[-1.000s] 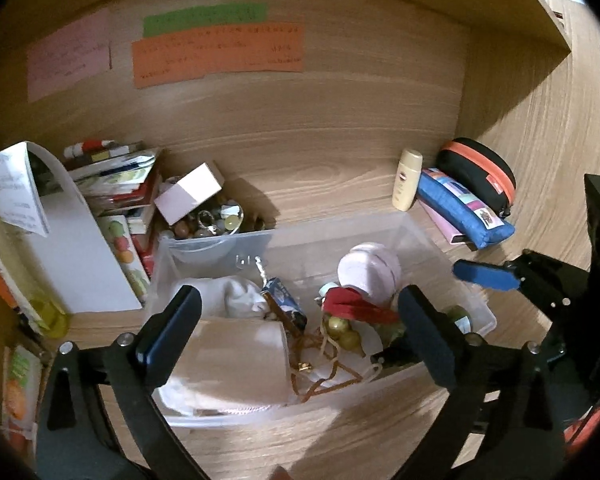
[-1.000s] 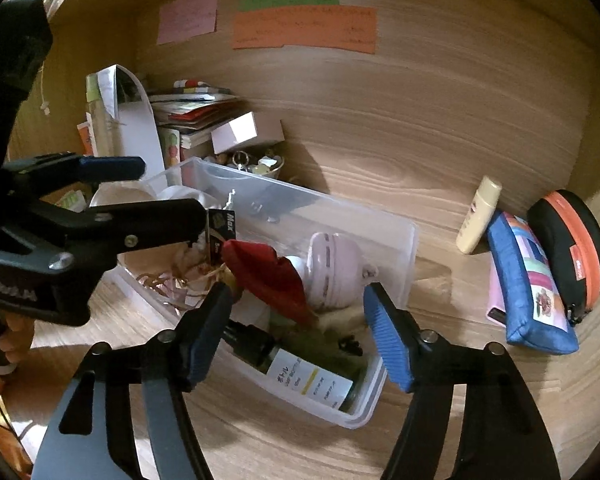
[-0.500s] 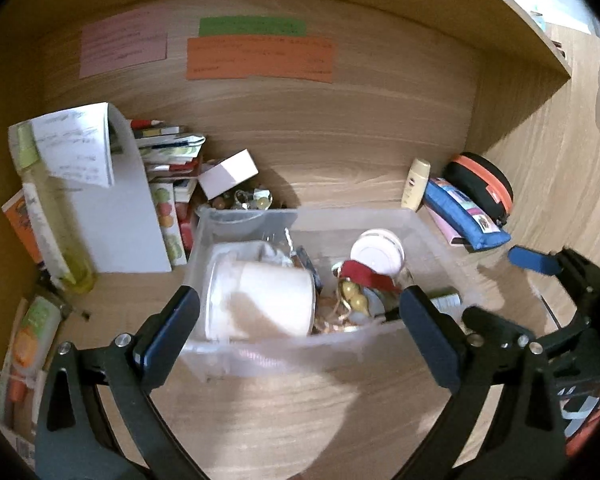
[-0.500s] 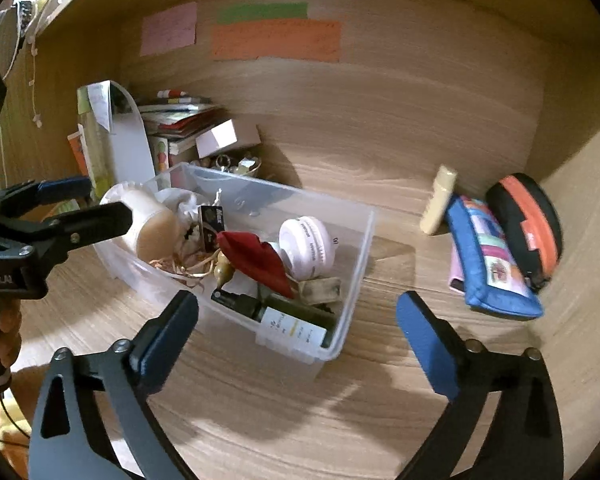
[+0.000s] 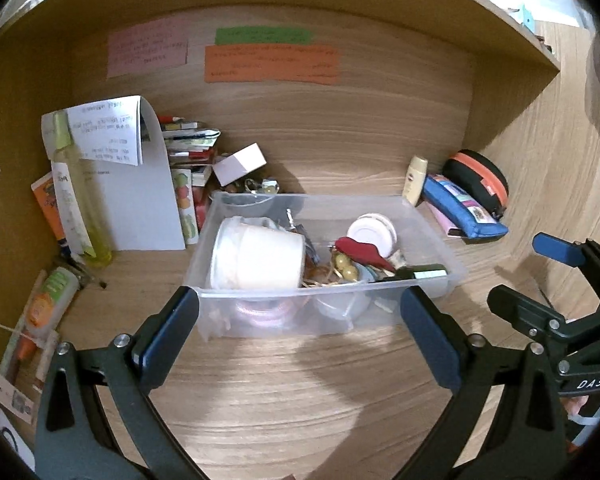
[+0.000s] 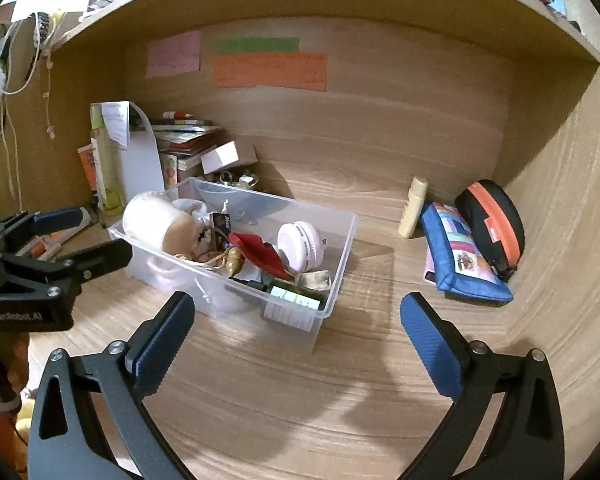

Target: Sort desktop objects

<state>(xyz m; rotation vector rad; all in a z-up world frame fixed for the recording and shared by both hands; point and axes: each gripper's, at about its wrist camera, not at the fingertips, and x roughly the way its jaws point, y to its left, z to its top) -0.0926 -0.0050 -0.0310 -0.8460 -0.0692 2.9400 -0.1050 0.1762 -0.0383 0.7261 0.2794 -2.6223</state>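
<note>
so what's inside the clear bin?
Clear bin holds a cream jar, white round case, red pouch, dark green bottle. Items beneath them are hidden.

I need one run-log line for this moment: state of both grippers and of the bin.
left gripper: open, empty | right gripper: open, empty | clear bin: on desk, full of small items | blue pouch: outside bin, on its right

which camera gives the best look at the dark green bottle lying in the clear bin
The right wrist view. There the green bottle lies along the near corner of the clear bin, its white label facing the camera. In the left wrist view only its dark end shows above the bin's front rim, behind the red pouch.
</note>
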